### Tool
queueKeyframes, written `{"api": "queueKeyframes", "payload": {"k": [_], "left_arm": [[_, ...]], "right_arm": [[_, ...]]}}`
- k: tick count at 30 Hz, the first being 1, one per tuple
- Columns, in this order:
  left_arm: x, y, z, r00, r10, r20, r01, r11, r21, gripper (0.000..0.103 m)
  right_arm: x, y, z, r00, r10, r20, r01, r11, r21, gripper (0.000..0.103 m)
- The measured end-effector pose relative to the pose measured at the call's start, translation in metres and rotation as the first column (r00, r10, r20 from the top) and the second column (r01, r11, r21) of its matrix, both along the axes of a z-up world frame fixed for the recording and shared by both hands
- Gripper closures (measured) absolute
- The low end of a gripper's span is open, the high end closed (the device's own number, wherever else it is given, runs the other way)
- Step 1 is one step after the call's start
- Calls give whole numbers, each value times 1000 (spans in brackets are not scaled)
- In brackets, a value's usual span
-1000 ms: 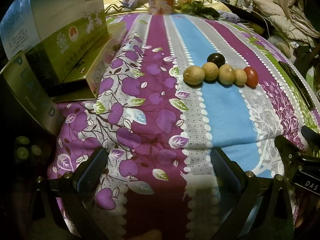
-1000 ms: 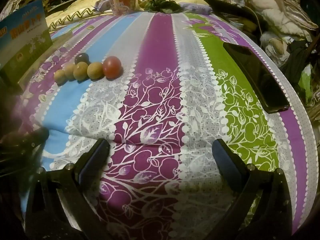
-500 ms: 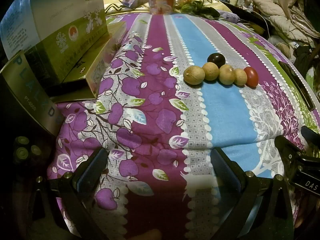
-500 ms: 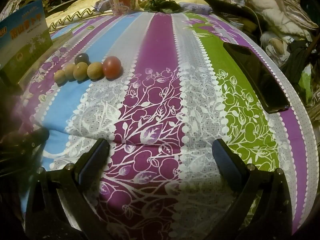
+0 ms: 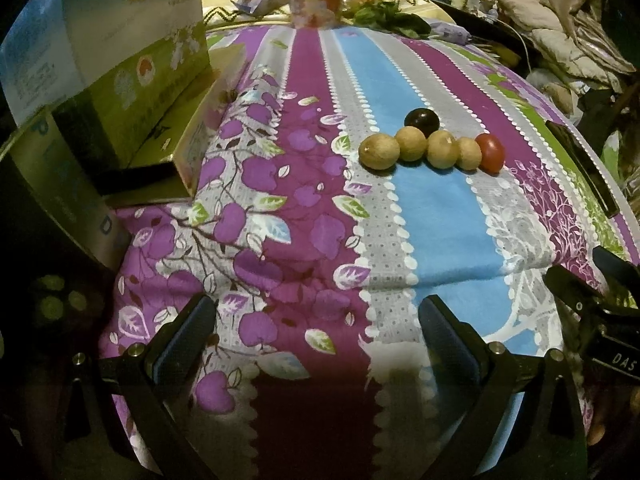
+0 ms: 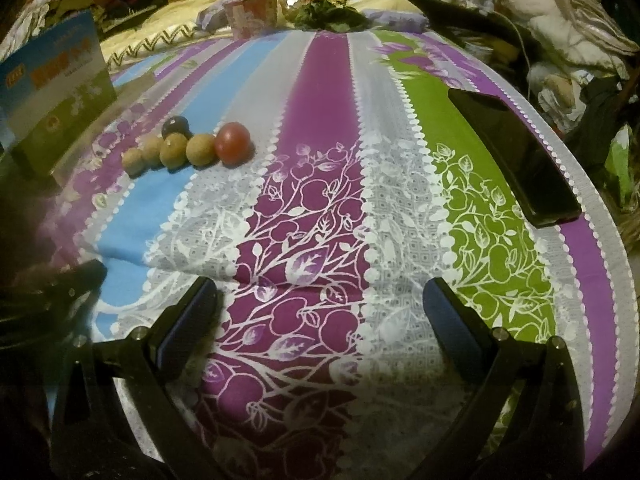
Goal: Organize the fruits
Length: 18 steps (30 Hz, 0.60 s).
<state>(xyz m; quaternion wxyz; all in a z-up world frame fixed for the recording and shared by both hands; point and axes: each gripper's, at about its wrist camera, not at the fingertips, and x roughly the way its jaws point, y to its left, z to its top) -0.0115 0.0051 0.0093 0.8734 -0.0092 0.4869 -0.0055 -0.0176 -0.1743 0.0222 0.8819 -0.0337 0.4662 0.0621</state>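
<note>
Several small round fruits lie in a row on the striped bedsheet: tan ones (image 5: 379,151) (image 6: 173,151), a red one (image 5: 491,152) (image 6: 233,143) at the right end, and a dark purple one (image 5: 421,121) (image 6: 175,126) just behind the row. My left gripper (image 5: 316,320) is open and empty, well short of the fruits. Equally open and empty, my right gripper (image 6: 320,304) hovers over the purple stripe, with the fruits ahead to its left. The right gripper's body (image 5: 592,304) shows at the left wrist view's right edge.
An open cardboard box (image 5: 120,92) (image 6: 52,92) stands at the left of the bed. A black phone (image 6: 516,156) (image 5: 580,164) lies on the right near the sheet's edge. A printed cup (image 6: 252,16), leafy greens (image 6: 328,14) and clutter sit at the far end.
</note>
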Motion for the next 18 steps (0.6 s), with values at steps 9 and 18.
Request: {"api": "queueKeyframes", "payload": {"k": [9,18], "left_arm": [[6,-4,-4,1000,-7,-7,8,1000,13,0],[-5,5,-4,1000,-4,13,4,1000,-5,0]], "right_arm": [[3,9,-3,1000,10,11,-9,998,-69,0],[-2,6,-4,999,6,32,-5,999,-44,0]]}}
